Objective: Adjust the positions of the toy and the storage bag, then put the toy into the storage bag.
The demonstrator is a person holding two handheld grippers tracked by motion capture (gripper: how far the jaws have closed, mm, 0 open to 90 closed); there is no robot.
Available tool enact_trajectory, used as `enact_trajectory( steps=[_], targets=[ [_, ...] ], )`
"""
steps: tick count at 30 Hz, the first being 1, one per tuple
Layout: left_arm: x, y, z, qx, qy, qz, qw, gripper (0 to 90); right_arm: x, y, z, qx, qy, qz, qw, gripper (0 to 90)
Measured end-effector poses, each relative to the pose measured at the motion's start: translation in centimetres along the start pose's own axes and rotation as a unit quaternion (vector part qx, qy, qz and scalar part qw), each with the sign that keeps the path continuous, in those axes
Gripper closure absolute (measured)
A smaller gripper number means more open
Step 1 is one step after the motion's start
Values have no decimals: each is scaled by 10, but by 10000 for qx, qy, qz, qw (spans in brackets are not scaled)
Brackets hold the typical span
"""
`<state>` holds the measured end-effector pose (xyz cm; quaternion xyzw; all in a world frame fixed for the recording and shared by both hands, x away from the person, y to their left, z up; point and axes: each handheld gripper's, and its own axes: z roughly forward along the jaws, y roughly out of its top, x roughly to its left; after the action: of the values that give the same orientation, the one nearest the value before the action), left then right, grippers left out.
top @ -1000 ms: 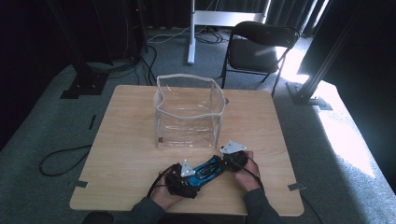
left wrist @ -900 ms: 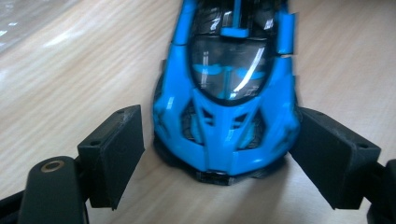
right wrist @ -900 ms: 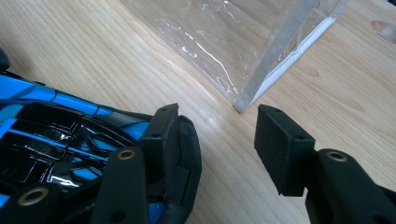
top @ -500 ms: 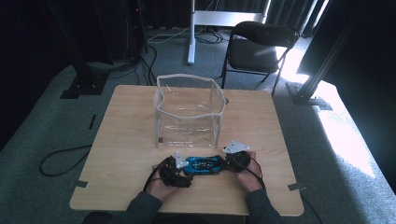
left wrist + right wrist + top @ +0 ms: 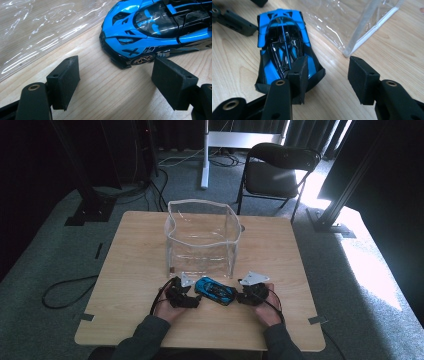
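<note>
Blue toy car [image 5: 215,290] sits on the wooden table [image 5: 125,270], just in front of the clear plastic box [image 5: 200,240], between the two grippers. Nose points toward the left hand-held gripper [image 5: 115,75], tail toward the right hand-held gripper [image 5: 327,75].

Left one: jaws wide apart, just been closing a little, nothing between the pads; the car's front corner lies just beyond the right pad [image 5: 172,82], not touching as far as I can tell. Right one: jaws about half open, one pad [image 5: 299,72] over the car's rear deck, the other [image 5: 362,80] off to the side above bare table. Not gripping; whether that pad rests on the car or hangs above it, cannot tell.

Handling, my read: small model with a hard glossy shell, stiff, likely light to moderate in weight. Paint and windshield look slick, so pads could slide on curved roof. It has wheels, so a push will probably roll it rather than pin it. Thin rear fins and splitter look breakable. Best hold: across the body sides at the doors, mid-length, pads flat on the flanks, not on nose or tail.
</note>
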<state>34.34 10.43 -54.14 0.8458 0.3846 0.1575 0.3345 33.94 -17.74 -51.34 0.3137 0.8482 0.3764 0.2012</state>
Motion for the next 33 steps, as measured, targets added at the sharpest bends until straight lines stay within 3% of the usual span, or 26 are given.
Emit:
enact_trajectory(
  steps=[6, 8, 9, 11, 12, 14, 17, 18, 23, 29, 31, 33],
  targets=[
    [2, -5, 0, -170, -46, 67, 9998, 233, -4, -3, -10, -252, 254, 191, 9992, 490],
    [2, -5, 0, -186, -58, 76, 9998, 233, -3, -4, -11, -220, 326, 201, 9990, 393],
    [3, -6, 0, -203, -64, 81, 9997, 233, -2, -4, -10, -182, 240, 171, 9994, 347],
    [3, -6, -1, -213, -70, 77, 9997, 233, 0, -4, -9, -137, 417, 162, 9989, 304],
    [3, -6, -1, -210, -64, 75, 9997, 233, 1, -4, -8, -175, 363, 105, 9991, 286],
    [2, -6, -1, -208, -56, 71, 9997, 233, 4, -4, -6, -195, 480, 11, 9987, 260],
    [2, -6, -1, -209, -54, 68, 9997, 233, 6, -4, -5, -215, 465, -35, 9987, 244],
    [2, -6, -1, -208, -49, 64, 9998, 233, 8, -3, -2, -236, 627, -143, 9977, 209],
    [2, -6, -1, -215, -34, 41, 9998, 233, 8, -5, 5, -150, 674, -167, 9975, 203],
    [2, -6, -1, -213, -25, 39, 9998, 232, 6, -9, 7, -268, 819, -96, 9962, 204],
    [1, -6, 0, -215, -25, 36, 9998, 233, 10, -9, 5, -315, 951, -226, 9947, 193],
    [1, -6, 0, -217, -23, 32, 9998, 233, 14, -10, 6, -273, 911, -289, 9950, 184]
  ],
)
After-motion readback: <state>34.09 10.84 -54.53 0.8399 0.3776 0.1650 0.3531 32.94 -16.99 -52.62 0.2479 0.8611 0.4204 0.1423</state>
